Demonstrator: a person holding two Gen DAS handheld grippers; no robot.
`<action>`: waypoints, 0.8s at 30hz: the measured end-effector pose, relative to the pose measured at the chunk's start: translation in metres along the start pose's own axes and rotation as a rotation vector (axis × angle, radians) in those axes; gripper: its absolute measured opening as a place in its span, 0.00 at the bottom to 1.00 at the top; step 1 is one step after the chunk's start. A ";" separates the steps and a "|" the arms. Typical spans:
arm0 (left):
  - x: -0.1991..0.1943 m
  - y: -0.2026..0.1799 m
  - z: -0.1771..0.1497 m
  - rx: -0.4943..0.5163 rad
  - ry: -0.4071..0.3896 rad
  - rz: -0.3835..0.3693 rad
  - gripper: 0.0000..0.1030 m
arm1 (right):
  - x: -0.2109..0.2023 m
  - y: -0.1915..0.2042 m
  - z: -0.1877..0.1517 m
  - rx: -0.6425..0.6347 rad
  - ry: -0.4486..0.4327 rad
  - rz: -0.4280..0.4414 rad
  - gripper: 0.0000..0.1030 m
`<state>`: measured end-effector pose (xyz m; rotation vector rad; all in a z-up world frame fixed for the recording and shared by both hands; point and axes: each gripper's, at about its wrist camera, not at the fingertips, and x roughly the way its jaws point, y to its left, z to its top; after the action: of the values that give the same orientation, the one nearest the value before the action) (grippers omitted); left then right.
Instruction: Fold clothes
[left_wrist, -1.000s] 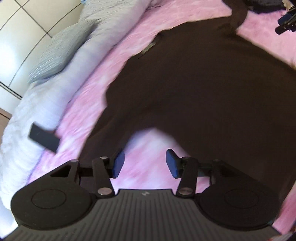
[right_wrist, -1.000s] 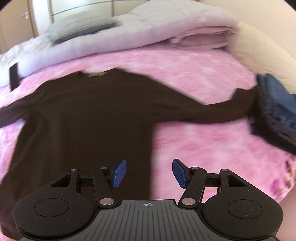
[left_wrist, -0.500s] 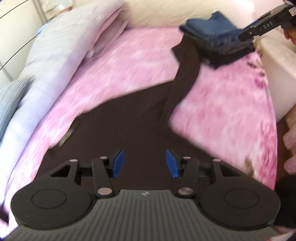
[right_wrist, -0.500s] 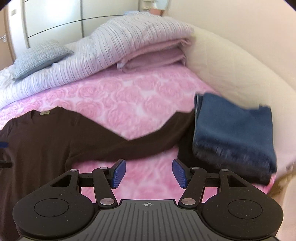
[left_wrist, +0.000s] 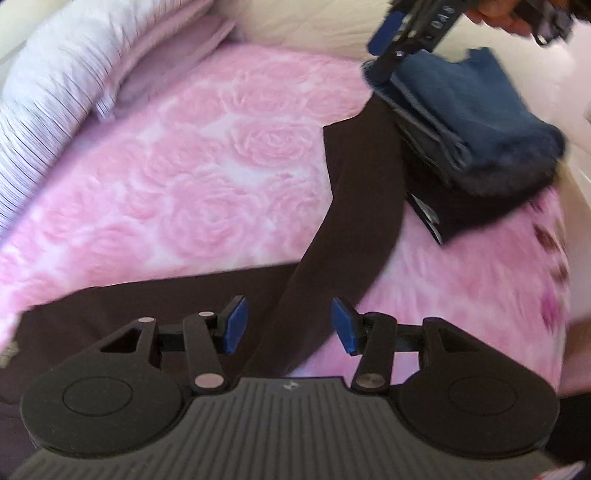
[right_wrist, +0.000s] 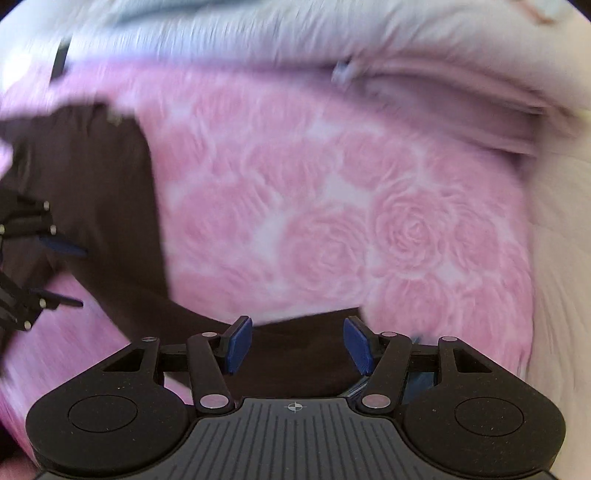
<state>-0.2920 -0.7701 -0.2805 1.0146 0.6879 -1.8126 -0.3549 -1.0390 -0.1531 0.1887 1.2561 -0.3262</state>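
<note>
- Brown long-sleeved top (left_wrist: 155, 306): spread flat on the pink rose bedspread (left_wrist: 207, 177); its sleeve (left_wrist: 354, 206) runs ahead of your left hand-held gripper (left_wrist: 288, 325) to the cuff.
- Left hand-held gripper: jaws spread, holding nothing, sleeve base between them. Risk: closing here bunches body cloth with the sleeve.
- Right hand-held gripper (right_wrist: 297, 345): jaws spread over the cuff end (right_wrist: 314, 354), holding nothing. Risk: you snag the folded blue stack (left_wrist: 476, 122) just beside it and topple it.
- Right view is blurred; a hasty pinch may miss the cuff edge.

Pink rose-patterned bed (left_wrist: 207, 177), dark brown top (left_wrist: 354, 206), folded blue clothes (left_wrist: 480, 125), rolled duvet (left_wrist: 55, 85)
</note>
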 end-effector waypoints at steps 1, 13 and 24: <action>0.015 -0.004 0.009 -0.021 0.018 -0.008 0.45 | 0.014 -0.014 0.006 -0.039 0.035 0.028 0.58; 0.091 -0.025 0.025 -0.129 0.153 -0.028 0.44 | 0.165 -0.093 0.029 -0.236 0.422 0.284 0.57; 0.071 -0.033 0.018 -0.116 0.112 0.009 0.44 | 0.125 -0.080 0.037 -0.281 0.305 0.344 0.07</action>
<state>-0.3453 -0.8014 -0.3314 1.0458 0.8456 -1.6968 -0.3149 -1.1433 -0.2581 0.2145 1.5258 0.1832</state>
